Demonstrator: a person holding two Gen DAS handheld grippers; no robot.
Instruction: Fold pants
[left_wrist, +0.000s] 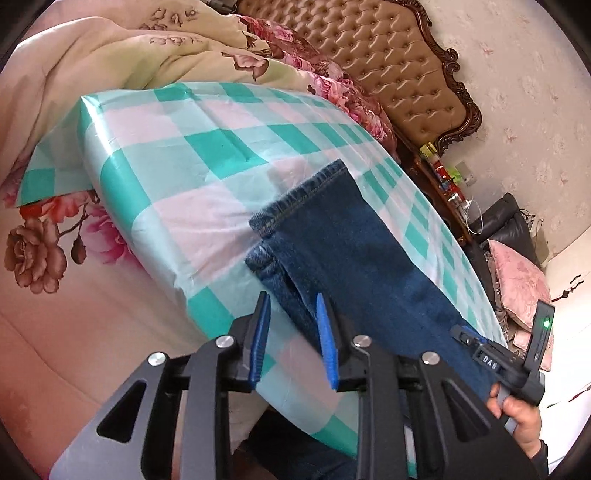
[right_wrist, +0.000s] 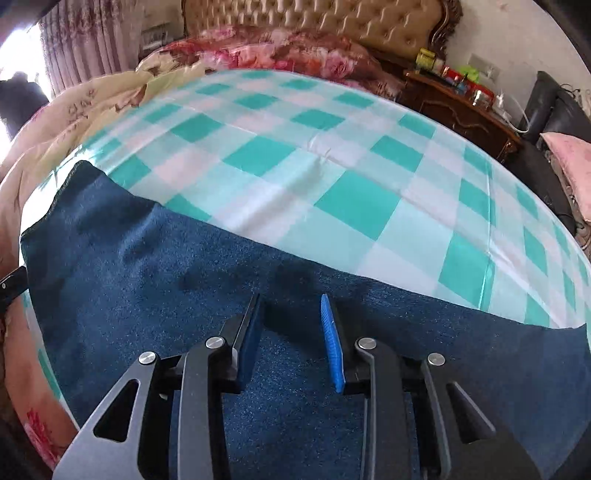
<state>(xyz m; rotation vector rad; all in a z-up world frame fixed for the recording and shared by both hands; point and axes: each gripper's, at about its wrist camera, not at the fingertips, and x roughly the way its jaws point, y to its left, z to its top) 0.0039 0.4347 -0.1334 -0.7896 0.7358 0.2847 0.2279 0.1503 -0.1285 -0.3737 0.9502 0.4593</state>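
Dark blue jeans (left_wrist: 332, 236) lie flat on a teal and white checked cloth (left_wrist: 177, 155), both leg hems pointing toward the bed's far side. My left gripper (left_wrist: 293, 317) hovers over the lower leg's edge, its blue pads (left_wrist: 260, 332) apart, with denim and cloth showing in the gap. In the right wrist view the jeans (right_wrist: 147, 280) stretch across the foreground. My right gripper (right_wrist: 290, 321) sits over them with a clear gap between its pads (right_wrist: 332, 339) and no fold pinched. A hand (left_wrist: 517, 410) holds that tool at the lower right of the left wrist view.
The checked cloth (right_wrist: 332, 166) covers a bed with floral quilts (left_wrist: 110, 55) heaped at its far side and a tufted headboard (left_wrist: 388, 62). A cluttered wooden nightstand (right_wrist: 461, 107) and a dark chair with a pink cushion (left_wrist: 517, 273) stand to the right.
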